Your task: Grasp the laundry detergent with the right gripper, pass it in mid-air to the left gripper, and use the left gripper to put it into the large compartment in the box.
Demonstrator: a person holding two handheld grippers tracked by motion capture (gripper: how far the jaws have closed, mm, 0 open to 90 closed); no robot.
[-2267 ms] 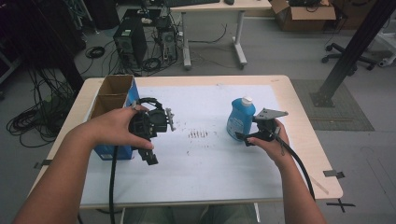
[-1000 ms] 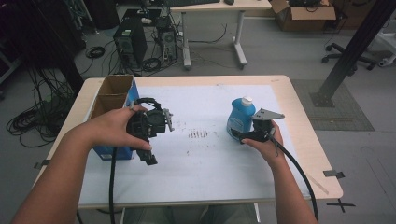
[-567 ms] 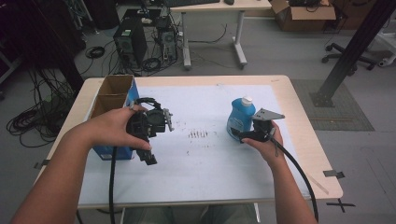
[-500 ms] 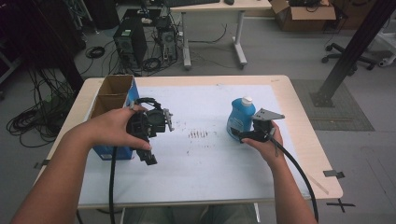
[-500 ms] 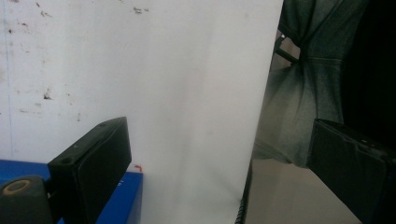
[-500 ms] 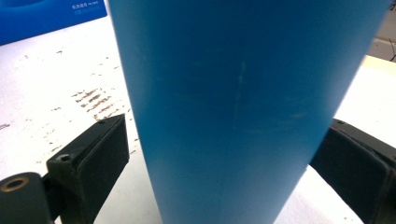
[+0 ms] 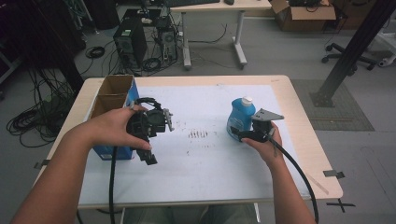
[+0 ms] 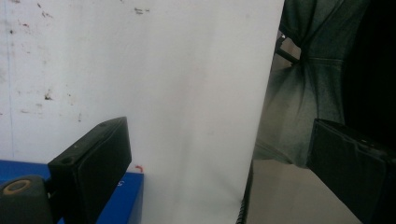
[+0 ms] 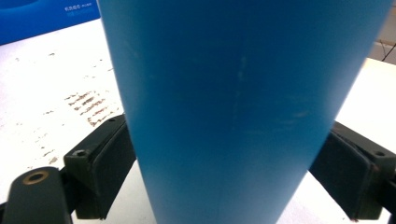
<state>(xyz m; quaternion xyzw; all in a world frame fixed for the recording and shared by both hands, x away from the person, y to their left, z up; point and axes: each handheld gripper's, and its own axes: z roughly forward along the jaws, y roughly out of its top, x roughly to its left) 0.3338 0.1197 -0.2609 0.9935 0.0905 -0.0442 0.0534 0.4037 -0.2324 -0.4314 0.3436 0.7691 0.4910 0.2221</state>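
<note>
A blue bottle [image 7: 240, 116] with a white cap stands upright at the right of the white mat. My right gripper [image 7: 236, 135] reaches in level from the right at the bottle's base. In the right gripper view the bottle [image 9: 243, 70] stands between the jaws, and both pads [image 9: 109, 161] touch its sides. These jaws have just been closing, and my right gripper [image 9: 224, 144] is shut on the bottle. My left gripper [image 7: 148, 151] is held above the mat's left part, turned down and towards the person. Its jaws stand wide open [image 8: 219, 140] with nothing between them.
An open blue cardboard box [image 7: 112, 100] stands at the table's left edge, next to my left hand, and shows as a blue corner [image 8: 126, 200]. Dark smudges [image 7: 198, 134] mark the mat [image 7: 205, 163] between the grippers. Cables trail off the near table edge.
My right gripper has edged left, up to the bottle's base. The left hand and the bottle have kept still.
</note>
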